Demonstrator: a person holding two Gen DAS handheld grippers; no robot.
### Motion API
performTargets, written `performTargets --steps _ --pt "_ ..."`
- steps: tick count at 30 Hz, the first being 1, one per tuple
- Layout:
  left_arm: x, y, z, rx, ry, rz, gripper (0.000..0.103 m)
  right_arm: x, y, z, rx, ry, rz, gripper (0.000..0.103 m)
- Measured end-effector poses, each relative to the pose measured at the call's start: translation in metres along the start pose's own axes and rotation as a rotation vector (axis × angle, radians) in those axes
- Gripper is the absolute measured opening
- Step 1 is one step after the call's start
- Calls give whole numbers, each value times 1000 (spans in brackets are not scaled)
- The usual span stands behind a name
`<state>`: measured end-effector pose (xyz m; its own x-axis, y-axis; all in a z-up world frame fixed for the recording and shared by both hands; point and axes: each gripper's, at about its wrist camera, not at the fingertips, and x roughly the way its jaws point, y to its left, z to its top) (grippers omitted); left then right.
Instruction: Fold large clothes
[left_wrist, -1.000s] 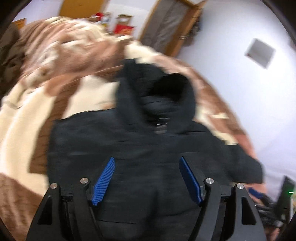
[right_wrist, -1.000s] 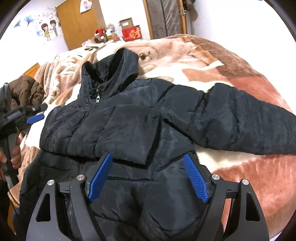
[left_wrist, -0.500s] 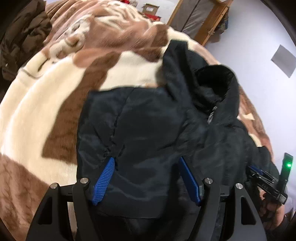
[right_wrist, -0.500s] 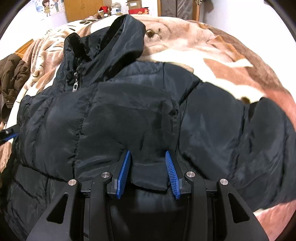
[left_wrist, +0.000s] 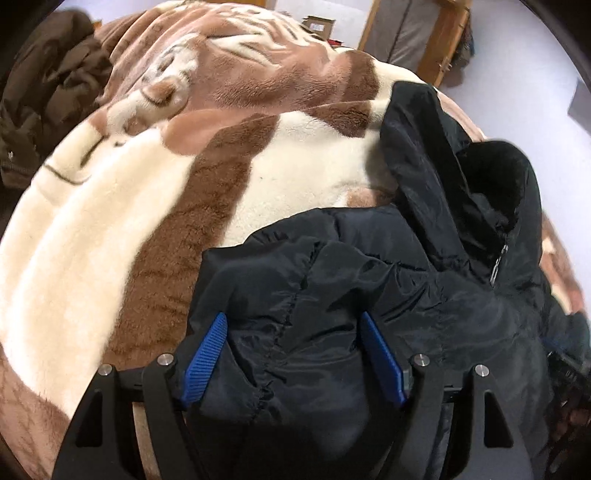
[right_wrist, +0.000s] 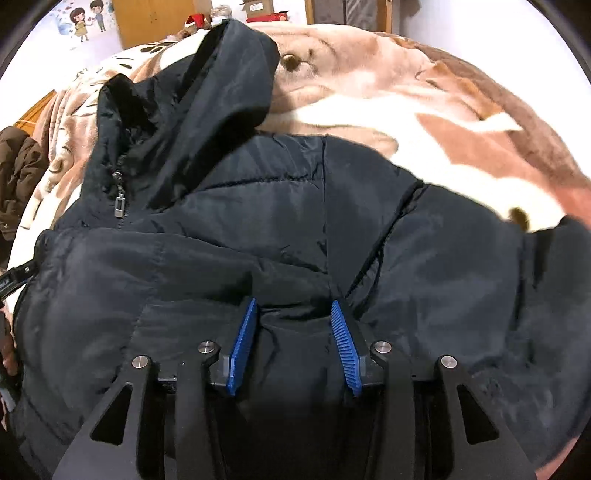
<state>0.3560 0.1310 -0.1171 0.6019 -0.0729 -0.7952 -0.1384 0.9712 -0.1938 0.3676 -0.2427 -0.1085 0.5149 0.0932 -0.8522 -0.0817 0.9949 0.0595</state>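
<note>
Right tongs (right_wrist: 293, 325) now narrower, pinching puffy black jacket (right_wrist: 258, 229); left tongs (left_wrist: 293, 336) apart on it.

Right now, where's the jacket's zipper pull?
In the right wrist view, the zipper pull hangs at the black jacket's collar, upper left, just below the hood.

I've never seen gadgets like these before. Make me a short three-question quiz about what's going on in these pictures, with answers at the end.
1. True or false: the black jacket lies on a plush brown and cream blanket.
2. Which gripper has its fingers set wider apart: A) left gripper, B) right gripper?
3. Fill in: the metal zipper pull hangs just below the jacket's ____.

Key
1. True
2. A; the left fingers straddle a folded sleeve, while the right ones have narrowed around a bunch of fabric.
3. Hood
</note>
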Motion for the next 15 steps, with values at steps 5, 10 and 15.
performTargets --steps 5,10,15 --pt "-15 1 8 -5 15 -3 72 -26 -2 1 17 7 -11 43" --pt "-67 -5 -13 41 -35 -64 68 -74 6 -29 -3 -70 28 43" --pt "-46 1 -40 46 66 -38 69 -35 13 -48 -40 29 20 43"
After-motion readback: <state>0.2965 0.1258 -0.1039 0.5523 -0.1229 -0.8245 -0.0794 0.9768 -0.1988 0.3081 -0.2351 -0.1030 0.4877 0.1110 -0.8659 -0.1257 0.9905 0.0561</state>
